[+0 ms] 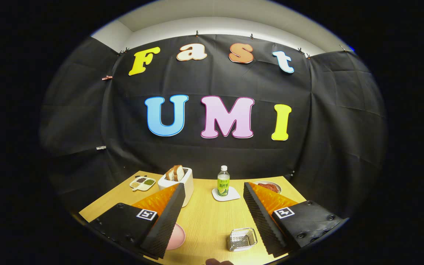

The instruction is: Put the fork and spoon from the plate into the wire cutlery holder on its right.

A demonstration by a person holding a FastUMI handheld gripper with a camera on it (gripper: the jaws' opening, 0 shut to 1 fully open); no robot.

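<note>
The tongs hang above a pale wood-grain counter with their two fingers wide apart and nothing held between them. The round pink plate lies low and to the left, its greater part hidden beneath the left finger; the fork and spoon said to rest on it cannot be made out, so their long axes cannot be told. The small silver wire cutlery holder stands to the right of the plate, just inside the right finger, apart from the plate with bare counter between. Judged from this layout, the coming move calls for a shift leftward and downward to bring the plate between the fingers before any grasp.

Beyond the fingers, toward the far edge of the counter: a white toaster holding bread slices, a white divided dish of condiments, a green-labelled clear bottle on a white square coaster, and a white plate of red food. Black cloth walls the booth behind.
</note>
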